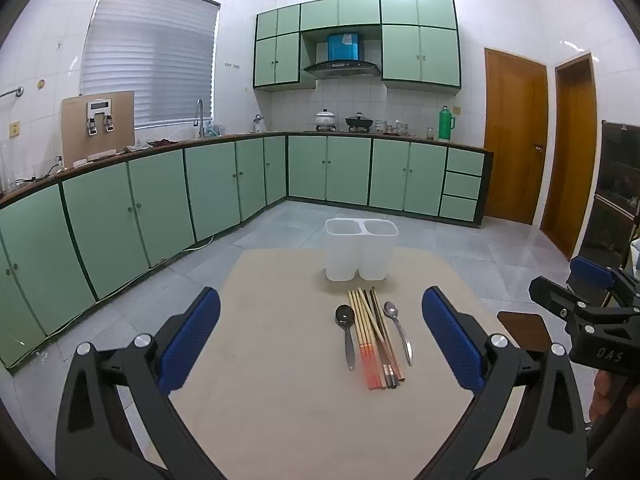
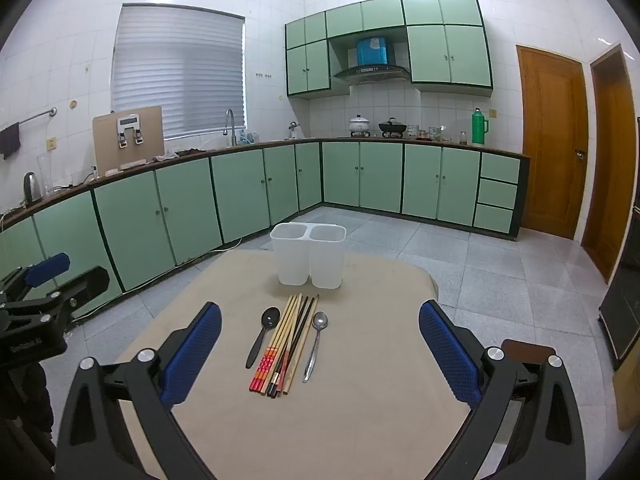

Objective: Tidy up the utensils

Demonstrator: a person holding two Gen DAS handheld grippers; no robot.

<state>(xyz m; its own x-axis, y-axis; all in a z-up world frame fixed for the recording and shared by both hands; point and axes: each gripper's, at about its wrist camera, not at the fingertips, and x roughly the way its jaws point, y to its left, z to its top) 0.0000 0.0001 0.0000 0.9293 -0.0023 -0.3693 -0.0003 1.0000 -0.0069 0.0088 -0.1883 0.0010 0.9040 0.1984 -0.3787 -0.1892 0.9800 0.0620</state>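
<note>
On the table (image 1: 280,420) lie two spoons and a bundle of chopsticks, with one white holder (image 1: 360,252) standing behind them near the far edge. The holder has two compartments side by side; no utensil shows above either rim.

The black spoon (image 1: 347,332) lies left of the chopsticks (image 1: 372,340), the steel spoon (image 1: 396,330) right of them, both with bowls toward the holder and handles toward the cameras. The spoons sit just beside the bundle; the steel spoon's handle is apart from it, and whether the black spoon touches it cannot be told. The chopsticks overlap and cross, so an exact count is unsure: about four pale ones with red ends, at least two dark ones and one or more plain wooden ones. Their tips stop near the holder's base without touching it.

The left gripper (image 1: 320,340) is held above the near part of the table with its jaws spread wide and gripping nothing; the utensils show in the gap between them. The right gripper (image 2: 320,344) is likewise wide open and empty, with the same utensils between its jaws. In the left view the right gripper appears off the table's right edge.

Bare table surrounds the utensils on the left, right and near sides. The table's corners are rounded, and tiled floor (image 2: 500,272) lies open beyond them.
</note>
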